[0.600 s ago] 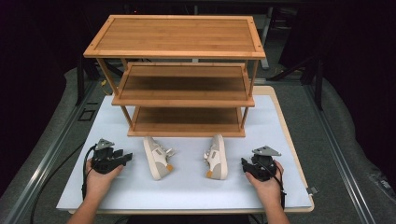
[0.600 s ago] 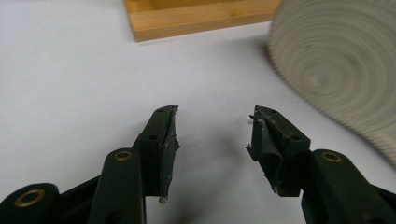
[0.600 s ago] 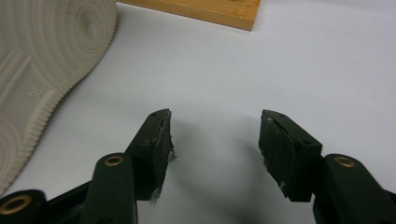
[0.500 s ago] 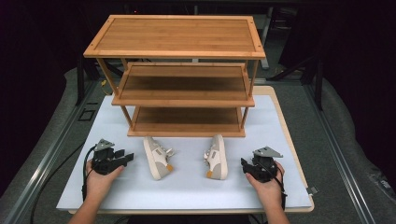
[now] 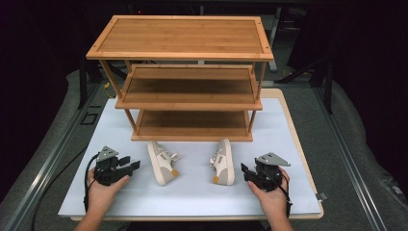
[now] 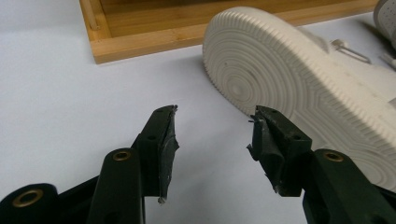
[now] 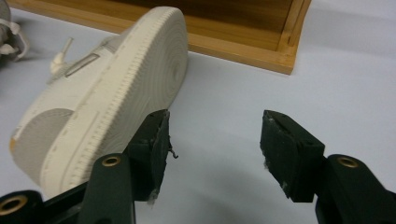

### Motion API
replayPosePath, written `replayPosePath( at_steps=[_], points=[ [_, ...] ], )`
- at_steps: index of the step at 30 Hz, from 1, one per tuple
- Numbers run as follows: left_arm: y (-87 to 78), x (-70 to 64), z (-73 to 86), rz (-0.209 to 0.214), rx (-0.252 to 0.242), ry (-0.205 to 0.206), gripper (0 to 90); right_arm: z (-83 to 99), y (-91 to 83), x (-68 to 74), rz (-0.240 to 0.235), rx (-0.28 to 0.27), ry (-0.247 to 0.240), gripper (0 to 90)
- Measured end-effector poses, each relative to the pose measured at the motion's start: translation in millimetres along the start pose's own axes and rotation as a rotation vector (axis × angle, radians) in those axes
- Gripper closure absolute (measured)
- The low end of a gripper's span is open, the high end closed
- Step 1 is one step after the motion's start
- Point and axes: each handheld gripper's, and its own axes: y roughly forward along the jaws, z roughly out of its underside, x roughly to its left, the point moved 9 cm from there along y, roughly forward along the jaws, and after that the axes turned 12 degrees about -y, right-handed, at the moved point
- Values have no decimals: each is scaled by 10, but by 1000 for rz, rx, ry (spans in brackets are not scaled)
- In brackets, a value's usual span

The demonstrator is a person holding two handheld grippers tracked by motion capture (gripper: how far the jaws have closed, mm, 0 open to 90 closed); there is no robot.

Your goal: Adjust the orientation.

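2 tongs gaping wide and empty, left tongs [image 5: 135,165] beside left shoe [image 5: 161,162], right tongs [image 5: 244,169] beside right shoe [image 5: 223,161]

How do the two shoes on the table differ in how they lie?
The left shoe lies on its side with its ribbed sole toward the left gripper; the right shoe lies with its sole toward the right gripper. The left shoe is angled, its heel swung toward the middle of the table; the right shoe lies nearly straight, toe toward the shelf. Both are off-white with an orange heel spot, laces facing each other.
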Motion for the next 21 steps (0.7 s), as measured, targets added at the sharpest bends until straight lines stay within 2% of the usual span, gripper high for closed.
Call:
replayPosePath(
  at_steps=[1, 5, 12, 16, 21],
  points=[
    [-8, -25, -3, 7, -3, -8, 490, -2, -11, 16, -1, -2, 0, 422],
    [-81, -167, -34, 35, -17, 11, 483, 3, -54, 89, -12, -5, 7, 422],
    [-135, -314, -83, 37, -35, 33, 472, -39, -53, 124, -7, -13, -5, 423],
    [-108, -364, -98, 45, -25, 30, 474, -40, -31, 116, -16, -15, 2, 423],
    [-54, -474, -103, 40, -16, 45, 459, -33, -20, 115, -23, -14, 4, 422]
  ],
)
